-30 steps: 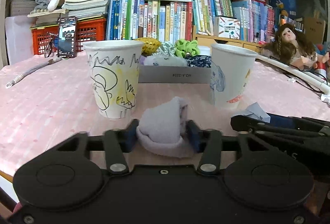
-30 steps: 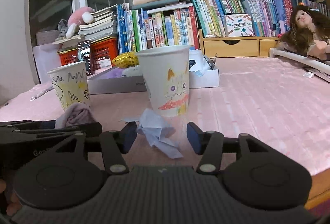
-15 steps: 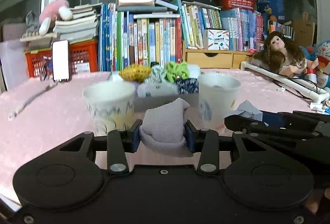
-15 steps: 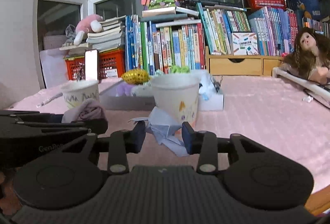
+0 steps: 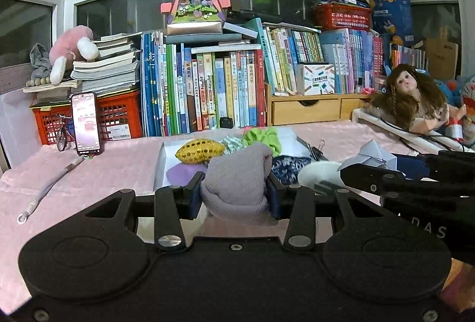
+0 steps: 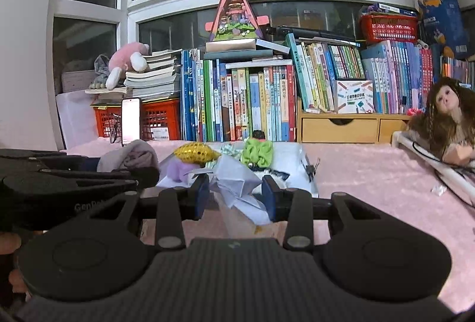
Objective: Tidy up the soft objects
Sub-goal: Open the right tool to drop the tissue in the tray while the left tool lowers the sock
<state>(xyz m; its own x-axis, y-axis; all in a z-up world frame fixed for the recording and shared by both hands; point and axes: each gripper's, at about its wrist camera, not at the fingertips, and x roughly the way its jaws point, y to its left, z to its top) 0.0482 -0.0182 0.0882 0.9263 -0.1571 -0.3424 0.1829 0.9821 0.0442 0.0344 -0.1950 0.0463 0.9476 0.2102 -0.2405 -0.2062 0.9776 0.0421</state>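
The left claw point(image 5: 234, 193) is squeezed onto a soft grey-purple knitted cloth bundle point(image 5: 237, 182), with a blue pad pressing each side. The right claw point(image 6: 236, 193) has its two pads close around a crumpled pale blue-white cloth point(image 6: 237, 188); the cloth sits between them and looks pinched, a loose corner hanging below.

A second ago both claws were low, with two drawn-on white paper cups standing tall just ahead. Now both claws have gone up with their cloths, and the right claw has closed in on its cloth from a wider gap. Only the rim of one white paper cup point(image 5: 319, 170) shows, low and to the right of the left claw. I think this means both soft things are picked up and ready to go somewhere, maybe into the cups, though that is a guess.

Past the claws lies a flat white cardboard box point(image 5: 160, 164) on the pink tabletop point(image 5: 98, 173). In it I count one gold netted pouf point(image 5: 199, 150), one lime green scrunchie point(image 5: 262, 138), one pale purple soft lump point(image 5: 182, 173) and one dark blue patterned cloth point(image 5: 287, 169). Other bits are hidden. So two cloths are held, one in each claw.
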